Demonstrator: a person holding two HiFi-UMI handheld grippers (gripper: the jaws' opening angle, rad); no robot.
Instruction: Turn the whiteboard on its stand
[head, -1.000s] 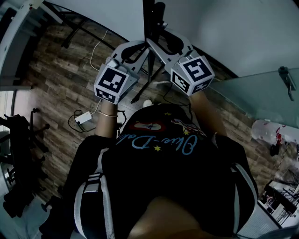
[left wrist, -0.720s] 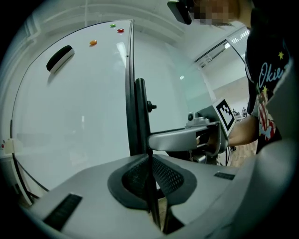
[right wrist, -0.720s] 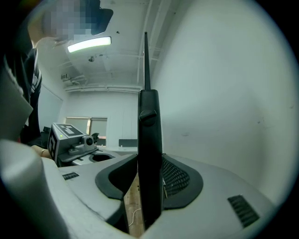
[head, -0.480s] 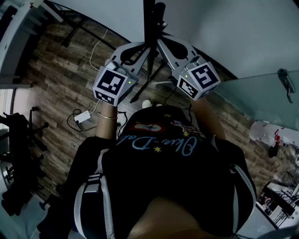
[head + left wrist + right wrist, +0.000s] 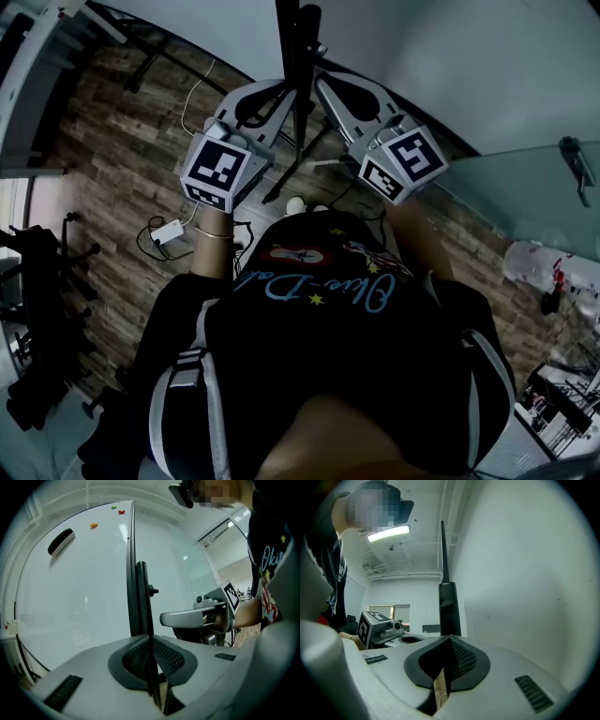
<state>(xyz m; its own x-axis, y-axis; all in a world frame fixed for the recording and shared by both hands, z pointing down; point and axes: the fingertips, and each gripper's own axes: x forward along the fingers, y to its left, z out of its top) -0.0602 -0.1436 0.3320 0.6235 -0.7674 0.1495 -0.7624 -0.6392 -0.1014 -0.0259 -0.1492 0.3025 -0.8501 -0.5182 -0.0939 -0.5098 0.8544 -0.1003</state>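
Note:
The whiteboard point(image 5: 79, 588) stands upright on its stand, and from the head view I meet its black side edge point(image 5: 296, 47) end-on. My left gripper point(image 5: 284, 91) comes at that edge from the left and is shut on it; the dark frame runs down between its pads point(image 5: 151, 641). From the right, my right gripper point(image 5: 317, 86) is shut on the same edge. In the right gripper view, the black post point(image 5: 449, 606) rises straight out of the closed gripper point(image 5: 449, 641), with the white board face point(image 5: 520, 573) to its right.
An eraser point(image 5: 61, 542) and small magnets point(image 5: 93, 525) cling to the board's face. On the wooden floor lie a white power adapter point(image 5: 169, 234) with its cable and the stand's dark legs point(image 5: 150, 47). A glass panel point(image 5: 525, 197) stands at the right, dark equipment point(image 5: 37, 281) at the left.
The right gripper's jaws have closed on the board's edge. Both grippers have spread a little apart at their cubes, and the black edge has shifted slightly left.

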